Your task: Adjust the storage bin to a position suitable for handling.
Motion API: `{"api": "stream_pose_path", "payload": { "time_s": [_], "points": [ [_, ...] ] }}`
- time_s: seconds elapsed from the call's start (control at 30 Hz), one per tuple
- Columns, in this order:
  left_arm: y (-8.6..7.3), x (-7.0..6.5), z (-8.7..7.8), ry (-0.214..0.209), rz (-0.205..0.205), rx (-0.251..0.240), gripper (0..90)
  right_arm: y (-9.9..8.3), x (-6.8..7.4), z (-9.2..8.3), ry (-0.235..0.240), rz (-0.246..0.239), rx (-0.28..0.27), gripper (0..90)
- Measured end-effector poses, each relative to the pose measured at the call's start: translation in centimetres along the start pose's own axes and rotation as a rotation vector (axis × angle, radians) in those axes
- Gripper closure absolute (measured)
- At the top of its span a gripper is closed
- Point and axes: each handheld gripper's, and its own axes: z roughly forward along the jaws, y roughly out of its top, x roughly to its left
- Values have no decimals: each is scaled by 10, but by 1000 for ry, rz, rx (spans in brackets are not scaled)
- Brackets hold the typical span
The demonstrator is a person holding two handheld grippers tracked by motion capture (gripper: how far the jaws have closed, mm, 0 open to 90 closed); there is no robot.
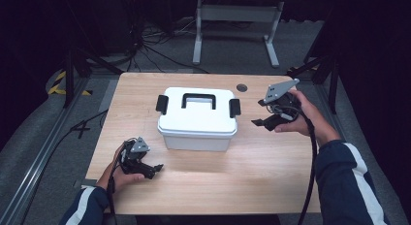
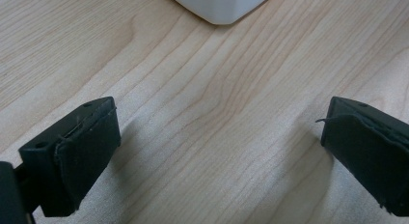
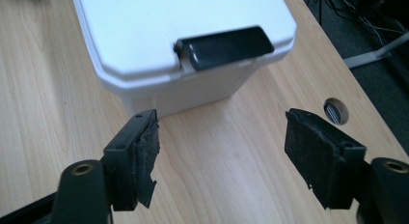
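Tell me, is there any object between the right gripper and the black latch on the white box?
Nothing visible. The right gripper is open and faces the black latch of the white box, with bare table between them.

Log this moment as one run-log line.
box: lid on, clips down | left gripper: open, empty, on table | right gripper: open, empty, raised beside box

Dark room, grey floor, cables, white frame behind.
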Motion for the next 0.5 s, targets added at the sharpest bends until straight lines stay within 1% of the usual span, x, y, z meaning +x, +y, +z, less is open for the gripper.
{"api": "stream_pose_path", "payload": {
  "time_s": [0.03,0.13,0.17,0.2,0.27,0.33,0.37,0.5],
  "points": [
    [0,0,0,0,0,0,7,7,0,1,-2,-7,7,278],
    [0,0,0,1,3,0,6,23,0,2,13,-44,25,265],
    [0,0,0,3,7,2,7,30,0,4,27,-54,32,260],
    [0,0,0,3,6,1,7,34,1,5,27,-59,38,259],
    [0,0,0,1,3,1,6,45,1,10,50,-78,52,257],
    [0,0,0,0,1,0,7,55,0,16,62,-94,71,247],
    [0,0,0,-1,0,0,7,62,0,20,80,-100,86,245],
    [0,1,0,1,9,1,6,81,-2,34,107,-117,152,238]
  ]
}}
